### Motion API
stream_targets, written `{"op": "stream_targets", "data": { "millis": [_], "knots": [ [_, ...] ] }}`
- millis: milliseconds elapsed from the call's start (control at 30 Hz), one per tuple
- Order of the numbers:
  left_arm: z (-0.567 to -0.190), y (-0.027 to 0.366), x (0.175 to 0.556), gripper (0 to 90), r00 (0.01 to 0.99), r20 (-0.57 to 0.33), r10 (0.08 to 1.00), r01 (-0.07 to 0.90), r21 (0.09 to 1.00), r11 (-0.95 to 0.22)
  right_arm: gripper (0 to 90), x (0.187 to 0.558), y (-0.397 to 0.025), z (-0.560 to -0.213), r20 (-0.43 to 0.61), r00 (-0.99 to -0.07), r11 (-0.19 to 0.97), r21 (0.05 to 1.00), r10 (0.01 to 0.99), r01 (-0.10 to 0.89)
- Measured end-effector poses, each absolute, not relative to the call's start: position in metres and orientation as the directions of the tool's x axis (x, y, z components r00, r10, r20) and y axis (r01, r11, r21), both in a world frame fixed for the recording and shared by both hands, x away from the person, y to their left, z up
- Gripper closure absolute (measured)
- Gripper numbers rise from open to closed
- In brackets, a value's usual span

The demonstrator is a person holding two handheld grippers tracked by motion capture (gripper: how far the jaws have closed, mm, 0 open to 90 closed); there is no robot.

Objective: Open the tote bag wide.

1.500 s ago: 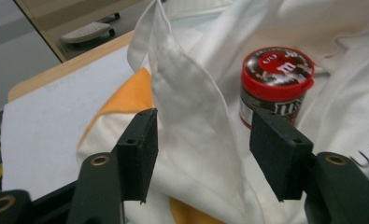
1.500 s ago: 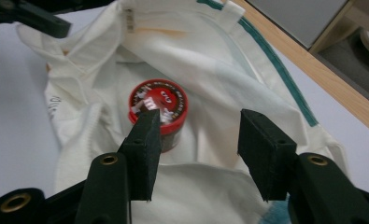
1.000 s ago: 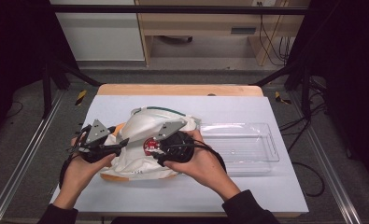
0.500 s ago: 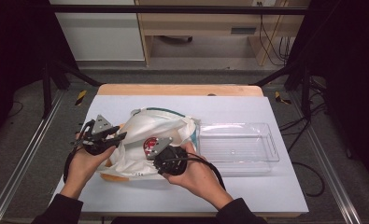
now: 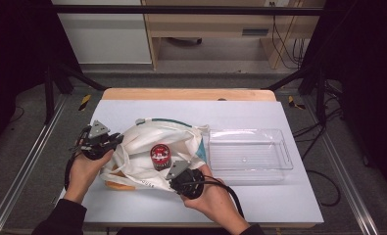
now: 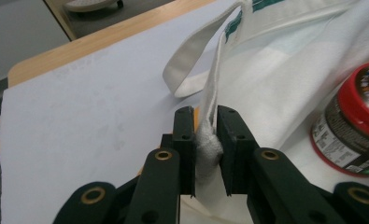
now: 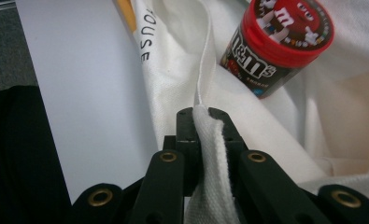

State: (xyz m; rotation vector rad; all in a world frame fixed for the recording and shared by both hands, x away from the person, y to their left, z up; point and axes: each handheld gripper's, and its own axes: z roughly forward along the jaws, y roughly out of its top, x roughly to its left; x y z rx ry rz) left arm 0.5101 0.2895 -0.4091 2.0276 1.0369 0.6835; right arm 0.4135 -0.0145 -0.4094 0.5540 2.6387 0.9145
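Observation:
A white cloth tote bag (image 5: 147, 147) lies open on the table with a red-lidded candy jar (image 5: 159, 155) standing inside it. My left gripper (image 5: 113, 140) is shut on the bag's left rim (image 6: 209, 144), with cloth bunched between its jaws. My right gripper (image 5: 177, 169) is shut on the bag's near rim (image 7: 209, 135), just below the jar (image 7: 275, 44). The jar (image 6: 355, 126) also appears at the right of the left gripper view. A white strap with green trim (image 6: 205, 60) curls on the table beyond the left jaws.
A clear plastic tray (image 5: 250, 152) sits just right of the bag on the pale tabletop (image 5: 259, 200). Something orange (image 5: 117, 185) pokes out under the bag's near left edge. The wooden table edge (image 5: 188, 94) runs along the back.
Both grippers have drawn apart, the left going left and the right coming toward me, so the bag's mouth is wider and the jar stands fully exposed.

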Motion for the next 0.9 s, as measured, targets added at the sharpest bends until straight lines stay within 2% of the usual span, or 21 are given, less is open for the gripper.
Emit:
{"op": "stream_targets", "data": {
  "millis": [233,533,900],
  "knots": [
    [-0.416,0.303,0.515,78.6,0.515,0.084,0.853,0.459,0.813,-0.357,84.4,0.407,-0.017,-0.421,-0.147,-0.878,0.719,0.643,0.455,0.264],
    [-0.416,0.304,0.517,79.0,0.498,0.106,0.861,0.451,0.816,-0.362,84.6,0.4,-0.023,-0.428,-0.145,-0.875,0.705,0.658,0.462,0.264],
    [-0.424,0.304,0.511,79.0,0.51,0.107,0.853,0.457,0.806,-0.375,84.5,0.396,-0.021,-0.452,-0.122,-0.883,0.717,0.638,0.453,0.28]
  ]
}}
